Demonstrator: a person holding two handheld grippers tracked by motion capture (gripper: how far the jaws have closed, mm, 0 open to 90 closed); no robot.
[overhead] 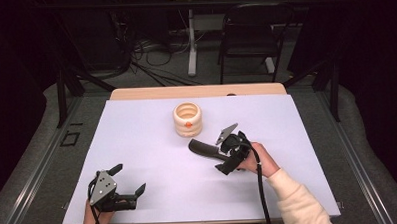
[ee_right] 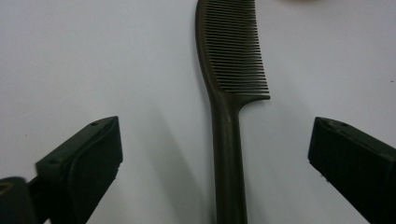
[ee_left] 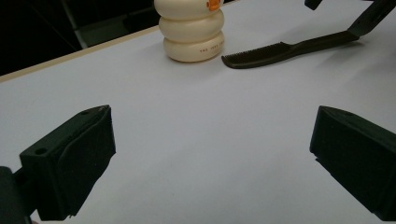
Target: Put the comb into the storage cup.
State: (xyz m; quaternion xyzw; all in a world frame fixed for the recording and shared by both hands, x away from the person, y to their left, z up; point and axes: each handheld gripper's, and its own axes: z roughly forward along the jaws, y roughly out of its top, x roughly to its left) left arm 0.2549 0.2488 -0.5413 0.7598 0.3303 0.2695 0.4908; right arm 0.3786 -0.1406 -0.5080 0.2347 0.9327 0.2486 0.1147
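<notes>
White sheet covered the table (overhead: 137,144), set in a dim room with a black chair (overhead: 248,32) and loose cables on the floor beyond the far edge. Only 2 objects lay on the sheet: a cream ribbed holder (overhead: 188,119) with an orange mark, standing upright near the middle, and a dark comb (overhead: 203,147) lying flat just beside it toward the person's right, teeth end nearest the holder. Right gripper (overhead: 227,152) was low over the comb's handle, jaws spread wide with the handle (ee_right: 229,154) running up between them and neither pad touching it; nothing was gripped. Left gripper (overhead: 128,180) rested near the front left corner, jaws likewise wide apart and empty, well apart from both objects. Risks, as judged: the comb was thin and lay flush on the sheet, so pads closing too high could slide over the handle and miss, or pinch 1 edge and flip it. Handle sat a little off-centre between the jaws in the right gripper view, so 1 pad would likely meet it first and push it sideways, possibly skidding the teeth end into the holder. Gap between comb tip and holder (ee_left: 192,32) looked small in the left gripper view, though the angle made it hard to be sure. A grip near the handle's end could also let the teeth end droop on lifting.
</notes>
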